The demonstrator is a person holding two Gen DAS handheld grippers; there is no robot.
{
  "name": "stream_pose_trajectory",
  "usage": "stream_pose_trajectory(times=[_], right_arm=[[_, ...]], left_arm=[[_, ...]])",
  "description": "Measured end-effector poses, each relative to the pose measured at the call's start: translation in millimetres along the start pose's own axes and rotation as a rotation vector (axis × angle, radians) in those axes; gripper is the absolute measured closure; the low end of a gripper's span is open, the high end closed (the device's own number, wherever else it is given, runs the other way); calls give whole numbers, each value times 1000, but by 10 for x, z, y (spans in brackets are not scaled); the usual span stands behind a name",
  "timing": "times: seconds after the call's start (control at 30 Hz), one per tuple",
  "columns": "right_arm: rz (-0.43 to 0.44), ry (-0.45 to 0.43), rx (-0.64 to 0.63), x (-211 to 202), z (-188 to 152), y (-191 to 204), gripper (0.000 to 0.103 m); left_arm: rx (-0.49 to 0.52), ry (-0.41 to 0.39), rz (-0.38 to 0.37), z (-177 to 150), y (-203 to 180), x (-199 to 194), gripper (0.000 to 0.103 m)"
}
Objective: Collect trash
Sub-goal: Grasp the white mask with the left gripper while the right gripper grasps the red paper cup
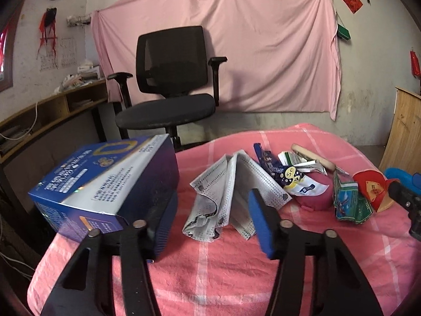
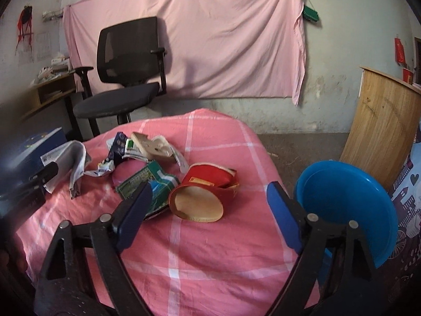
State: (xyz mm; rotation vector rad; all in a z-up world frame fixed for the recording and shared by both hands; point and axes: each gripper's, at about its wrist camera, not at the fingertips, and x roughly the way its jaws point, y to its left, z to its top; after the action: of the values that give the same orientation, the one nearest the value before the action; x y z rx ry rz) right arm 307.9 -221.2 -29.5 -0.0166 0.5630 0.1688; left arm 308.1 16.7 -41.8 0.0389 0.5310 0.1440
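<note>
Pink cloth (image 1: 205,276): mask (image 1: 226,197) between left tongs (image 1: 210,226).

Bare cloth (image 2: 210,250) lies free nearside; blue box (image 1: 105,184) blocks left, seemingly basin (image 2: 347,205) right

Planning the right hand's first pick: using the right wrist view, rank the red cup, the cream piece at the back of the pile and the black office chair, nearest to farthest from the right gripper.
From the right gripper:
1. Red cup, lying on its side just ahead of the fingers.
2. Cream piece, at the pile's far edge, ahead left.
3. Black office chair, beyond the table, by the pink sheet.
</note>
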Motion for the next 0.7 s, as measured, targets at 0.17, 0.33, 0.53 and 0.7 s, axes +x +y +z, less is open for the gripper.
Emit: stream_pose_trajectory(times=[0.17,0.33,0.53,0.7], right_arm=[[19,54,9,127,6,-9,12],[31,135,20,300,-2,-34,13],[46,176,42,376,-11,-80,34],[53,151,54,298,-20,-117,34]], left_arm=[[-3,42,-17,-6,25,61,88],[-13,35,-25,-11,50,45,100],[-25,14,-31,-33,46,-88,102],[-33,-4,-55,-76,10,-313,103]])
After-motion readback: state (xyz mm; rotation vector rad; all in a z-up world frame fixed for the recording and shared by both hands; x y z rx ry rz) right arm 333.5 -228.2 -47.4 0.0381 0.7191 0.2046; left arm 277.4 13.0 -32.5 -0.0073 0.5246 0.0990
